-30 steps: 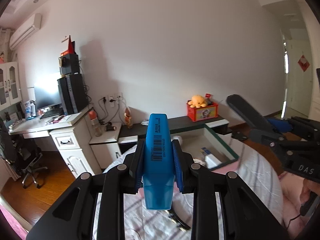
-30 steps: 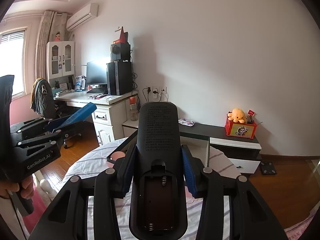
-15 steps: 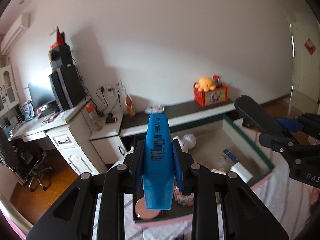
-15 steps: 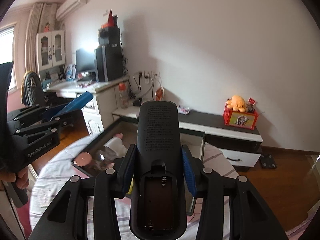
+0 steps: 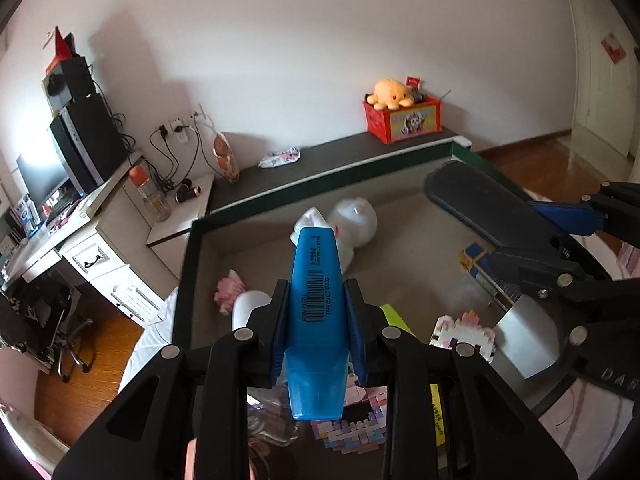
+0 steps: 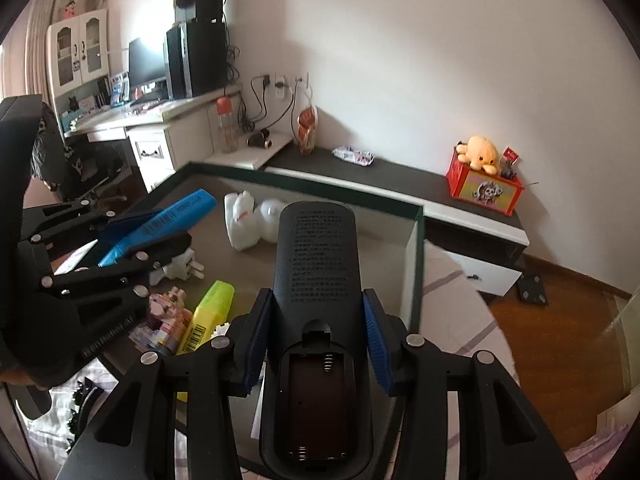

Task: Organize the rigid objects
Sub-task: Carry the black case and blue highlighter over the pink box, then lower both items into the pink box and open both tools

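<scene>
A blue highlighter (image 5: 316, 312) is clamped in the left gripper (image 5: 317, 332), a black remote (image 6: 316, 300) with its battery bay bare in the right gripper (image 6: 316, 336). Both are held over the green-rimmed box (image 5: 188, 280). At seven o'clock of the remote, a yellow highlighter (image 6: 208, 312) is already stowed; both held items are judged still undeposited.

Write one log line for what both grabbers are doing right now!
left gripper: shut on blue highlighter | right gripper: shut on black remote | both over: open box
</scene>
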{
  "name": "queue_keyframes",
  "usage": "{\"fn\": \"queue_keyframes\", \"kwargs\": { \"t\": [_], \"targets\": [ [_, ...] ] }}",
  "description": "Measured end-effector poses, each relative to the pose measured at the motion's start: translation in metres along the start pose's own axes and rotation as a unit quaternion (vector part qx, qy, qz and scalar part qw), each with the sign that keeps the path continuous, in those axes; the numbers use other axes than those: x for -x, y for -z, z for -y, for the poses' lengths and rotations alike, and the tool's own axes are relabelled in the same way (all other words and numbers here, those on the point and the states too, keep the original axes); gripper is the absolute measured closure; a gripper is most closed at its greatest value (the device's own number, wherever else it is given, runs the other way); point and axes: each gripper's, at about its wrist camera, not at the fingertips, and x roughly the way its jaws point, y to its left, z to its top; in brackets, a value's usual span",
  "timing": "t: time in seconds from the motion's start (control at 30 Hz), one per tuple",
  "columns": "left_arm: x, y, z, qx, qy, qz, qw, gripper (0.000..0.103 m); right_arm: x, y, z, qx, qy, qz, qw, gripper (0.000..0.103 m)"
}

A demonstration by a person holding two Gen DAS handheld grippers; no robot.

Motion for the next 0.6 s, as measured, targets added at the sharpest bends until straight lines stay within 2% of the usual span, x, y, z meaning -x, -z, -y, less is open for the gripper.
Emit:
{"fn": "queue_keyframes", "kwargs": {
  "t": [0.23, 0.6],
  "targets": [
    [-0.004, 0.007, 0.0, 0.008, 0.0, -0.002, 1.0, 0.076, -0.02, 0.008, -0.009, 0.001, 0.013, -0.02, 1.0, 0.058],
    [0.006, 0.014, -0.012, 0.029, -0.002, 0.017, 0.9994, 0.075, -0.015, 0.015, -0.015, -0.023, 0.002, 0.006, 1.0, 0.057]
  ]
}}
